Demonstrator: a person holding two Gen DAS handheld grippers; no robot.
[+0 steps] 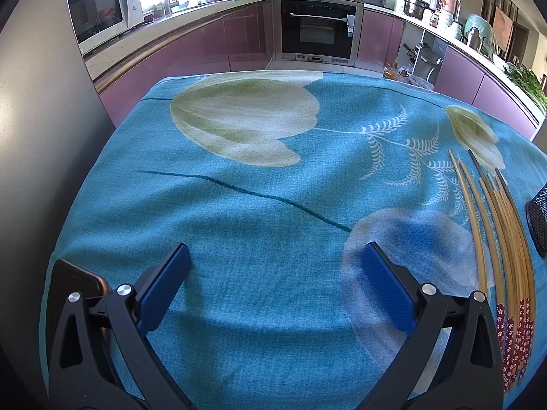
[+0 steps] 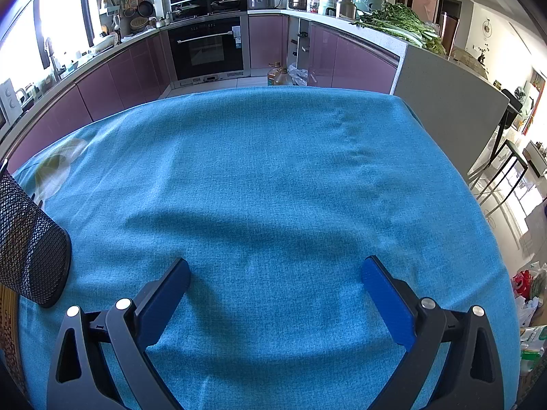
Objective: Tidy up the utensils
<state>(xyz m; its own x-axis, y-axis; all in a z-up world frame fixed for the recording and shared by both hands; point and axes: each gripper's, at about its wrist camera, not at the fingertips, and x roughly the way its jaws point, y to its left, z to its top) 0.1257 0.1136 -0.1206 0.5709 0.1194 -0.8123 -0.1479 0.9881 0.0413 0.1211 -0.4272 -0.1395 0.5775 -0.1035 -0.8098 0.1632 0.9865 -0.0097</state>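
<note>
**Chopsticks right of the left tool, holder between the two**

Both tools spread wide over the blue tabletop point(image 1: 239, 205), gripping nothing. Left tool point(image 1: 275, 259) aimed at bare cloth in the frame's middle; right tool point(image 2: 275, 273) likewise, over plain cloth.

Bundle of chopsticks point(image 1: 495, 232) lying flat at the right edge of the left wrist view, just beside the left tool's right finger, not touching it. Long axis running bottom to top of the frame, roughly parallel to the fingers: patterned red ends at lower right, thin tips fanning toward upper right. Probably the nearer reach for the left tool, calling for a shift rightward and likely a turn to pinch across the sticks rather than along them.

Black mesh holder point(image 2: 30, 242) lying on its side at the left edge of the right wrist view, near the right tool's left finger. Same holder only a sliver at the far right of the left wrist view. Conversely, chopsticks barely a strip at the lower left corner of the right wrist view. Nothing yet in the holder, as far as can be judged.
</note>
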